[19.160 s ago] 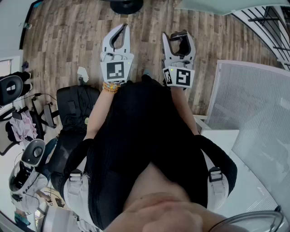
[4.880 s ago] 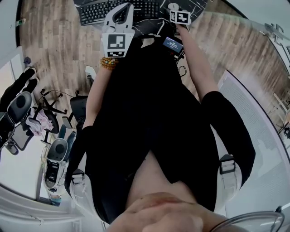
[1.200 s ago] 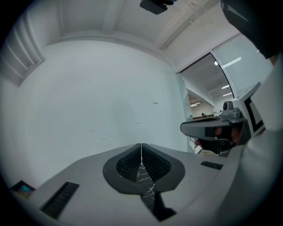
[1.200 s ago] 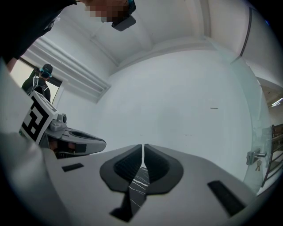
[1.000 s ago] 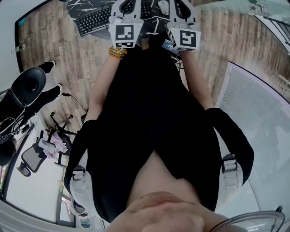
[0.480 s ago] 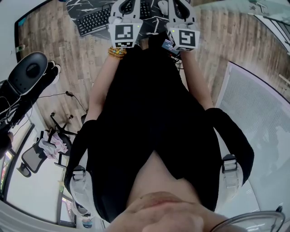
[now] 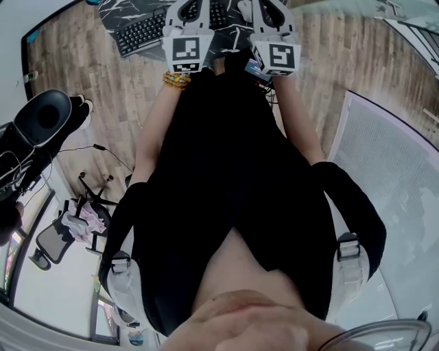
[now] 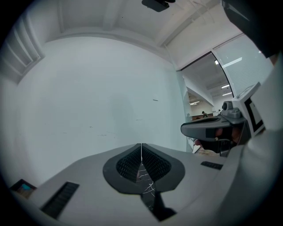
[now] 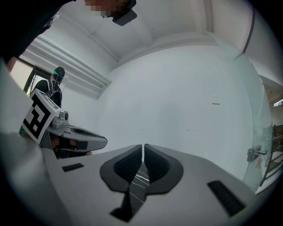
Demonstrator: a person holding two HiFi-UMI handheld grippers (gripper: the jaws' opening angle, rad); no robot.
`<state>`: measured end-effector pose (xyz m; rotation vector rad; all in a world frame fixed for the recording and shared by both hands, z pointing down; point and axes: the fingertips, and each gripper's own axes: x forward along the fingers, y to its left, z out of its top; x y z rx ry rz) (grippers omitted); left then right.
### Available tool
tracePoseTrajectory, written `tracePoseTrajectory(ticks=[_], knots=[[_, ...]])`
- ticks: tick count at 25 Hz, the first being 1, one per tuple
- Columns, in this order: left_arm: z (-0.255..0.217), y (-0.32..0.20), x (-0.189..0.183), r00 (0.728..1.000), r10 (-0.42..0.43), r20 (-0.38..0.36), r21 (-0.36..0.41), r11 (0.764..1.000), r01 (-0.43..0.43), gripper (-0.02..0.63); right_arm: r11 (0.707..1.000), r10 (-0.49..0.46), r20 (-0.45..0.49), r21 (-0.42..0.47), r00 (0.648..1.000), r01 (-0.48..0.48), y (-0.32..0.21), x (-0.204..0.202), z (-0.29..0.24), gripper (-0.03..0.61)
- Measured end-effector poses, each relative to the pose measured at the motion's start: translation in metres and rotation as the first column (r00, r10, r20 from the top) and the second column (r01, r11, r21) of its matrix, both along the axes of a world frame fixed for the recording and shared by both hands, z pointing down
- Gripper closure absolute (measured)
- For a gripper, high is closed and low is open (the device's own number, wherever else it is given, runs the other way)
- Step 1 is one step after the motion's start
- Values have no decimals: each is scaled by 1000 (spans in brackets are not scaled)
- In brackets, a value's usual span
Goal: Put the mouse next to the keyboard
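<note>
In the head view a black keyboard (image 7: 140,29) lies on a dark marbled desk mat (image 7: 113,8) at the top edge. A white mouse (image 7: 244,8) sits just right of it, between my two grippers. My left gripper (image 7: 194,5) hovers over the keyboard's right end and my right gripper (image 7: 269,5) is just right of the mouse. The left gripper view shows the left gripper (image 8: 141,146) with jaws together and nothing between them. The right gripper view shows the same for the right gripper (image 9: 143,146). Both gripper views point at a white wall.
A black office chair (image 7: 42,118) stands on the wood floor at the left, and another chair (image 7: 56,240) lies lower left. A white perforated panel (image 7: 391,158) fills the right side. A small dark device with a blue face (image 7: 257,68) sits below the right gripper.
Both grippers have stayed nearly still by the mouse and keyboard, jaws together. The black chair at the left has shifted about.
</note>
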<state>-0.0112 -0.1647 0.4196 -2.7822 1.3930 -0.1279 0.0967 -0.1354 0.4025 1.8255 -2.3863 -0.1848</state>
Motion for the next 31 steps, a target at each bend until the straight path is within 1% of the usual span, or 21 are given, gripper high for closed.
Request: tracePoseTrajectory(ticks=[20, 25, 31], knots=[[10, -4, -1, 1000, 5, -5, -30, 1000, -5, 597, 998, -20, -16, -58, 1000, 19, -5, -5, 14, 540], [15, -1, 0, 1000, -11, -18, -64, 998, 10, 597, 995, -32, -27, -98, 999, 29, -3, -2, 17, 540], [32, -5, -14, 997, -63, -33, -132, 990, 58, 597, 986, -71, -52, -152, 996, 62, -25, 0, 25, 540]])
